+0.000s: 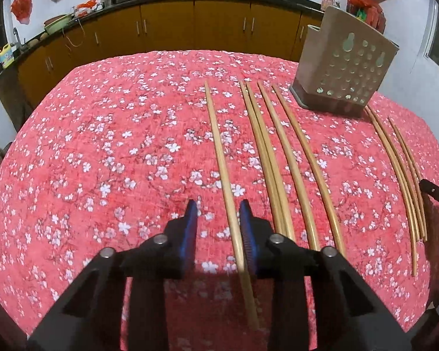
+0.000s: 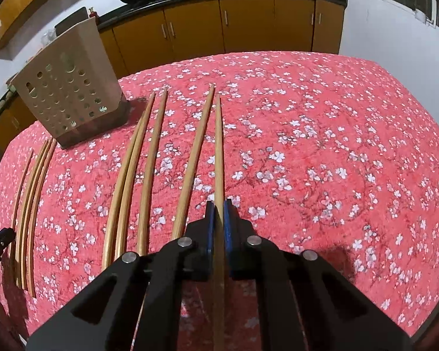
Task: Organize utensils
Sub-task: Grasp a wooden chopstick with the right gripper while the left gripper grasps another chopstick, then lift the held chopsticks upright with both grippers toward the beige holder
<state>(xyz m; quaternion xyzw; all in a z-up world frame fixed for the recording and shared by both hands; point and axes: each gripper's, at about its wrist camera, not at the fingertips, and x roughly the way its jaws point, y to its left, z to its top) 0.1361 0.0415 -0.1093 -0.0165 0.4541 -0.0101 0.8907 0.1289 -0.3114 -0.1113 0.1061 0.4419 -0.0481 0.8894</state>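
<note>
Several wooden chopsticks lie in rows on a red floral tablecloth [image 1: 117, 146]. A beige perforated utensil holder [image 1: 345, 67] stands at the far right in the left wrist view and at the far left in the right wrist view [image 2: 70, 87]. My left gripper [image 1: 218, 213] is open, its blue pads either side of the leftmost chopstick [image 1: 219, 152], which lies close to the right pad. My right gripper [image 2: 218, 213] is shut on the rightmost chopstick [image 2: 218, 146], which runs between its blue pads.
Further chopsticks lie between the two grippers, with a separate group [image 2: 32, 199] in front of the holder. The other gripper shows at each view's edge [image 1: 436, 196]. Yellow kitchen cabinets [image 1: 190, 23] and a counter with woks stand beyond the table.
</note>
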